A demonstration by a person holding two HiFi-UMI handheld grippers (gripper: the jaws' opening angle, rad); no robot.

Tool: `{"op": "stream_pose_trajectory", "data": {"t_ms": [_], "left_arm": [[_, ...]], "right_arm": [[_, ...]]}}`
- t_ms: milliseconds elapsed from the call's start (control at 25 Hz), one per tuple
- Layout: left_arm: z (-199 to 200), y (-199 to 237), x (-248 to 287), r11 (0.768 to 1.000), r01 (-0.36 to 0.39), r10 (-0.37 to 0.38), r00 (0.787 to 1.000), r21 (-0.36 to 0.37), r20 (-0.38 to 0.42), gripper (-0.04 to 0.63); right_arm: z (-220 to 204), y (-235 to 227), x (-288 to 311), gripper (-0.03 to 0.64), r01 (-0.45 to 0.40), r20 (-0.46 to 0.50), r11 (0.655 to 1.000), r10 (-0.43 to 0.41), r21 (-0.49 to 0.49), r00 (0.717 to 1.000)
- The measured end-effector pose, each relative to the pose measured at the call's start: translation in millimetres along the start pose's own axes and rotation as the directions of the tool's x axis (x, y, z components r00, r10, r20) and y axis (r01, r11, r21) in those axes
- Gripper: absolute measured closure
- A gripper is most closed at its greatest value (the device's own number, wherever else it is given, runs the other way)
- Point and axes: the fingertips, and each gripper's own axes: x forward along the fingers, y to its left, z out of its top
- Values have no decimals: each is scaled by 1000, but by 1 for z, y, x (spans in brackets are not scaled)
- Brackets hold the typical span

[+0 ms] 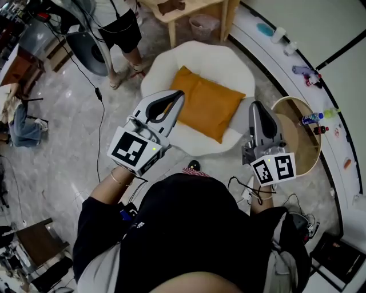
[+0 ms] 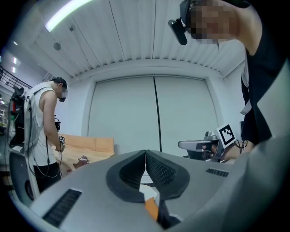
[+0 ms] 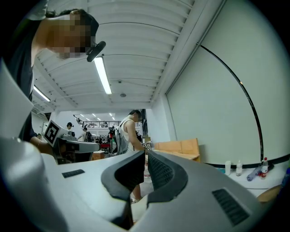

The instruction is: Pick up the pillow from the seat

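An orange pillow lies on the white round seat in the head view. My left gripper hangs over the seat's left part, its tip at the pillow's left edge. It is shut and holds nothing. My right gripper is over the seat's right rim, a little right of the pillow, also shut and empty. In the left gripper view the jaws meet, and a sliver of orange pillow shows below them. The right gripper view shows closed jaws pointing level into the room.
A round wooden side table with small bottles stands right of the seat. A wooden table and a bin are behind it. A person stands at the back left, beside a grey lamp shade. A cable crosses the floor.
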Motion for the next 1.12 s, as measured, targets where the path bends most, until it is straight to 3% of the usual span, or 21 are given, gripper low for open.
{"op": "stream_pose_trajectory", "data": {"t_ms": [520,760,960,1120], "left_arm": [[-7,22,-11,999,51,-51,998,-9,31,584],[-10,37,17,986,166,-165,985,-11,49,584],[-20,71,46,974,222,-223,975,-45,-7,584],[-21,89,69,968,250,-250,968,-22,24,584]], "right_arm": [[-10,25,3,594,49,-4,998,-49,-28,999],[-19,11,5,594,182,-11,983,-182,-15,983],[-29,0,34,594,271,-30,962,-270,29,962],[-37,-15,42,594,332,-40,943,-331,28,943]]}}
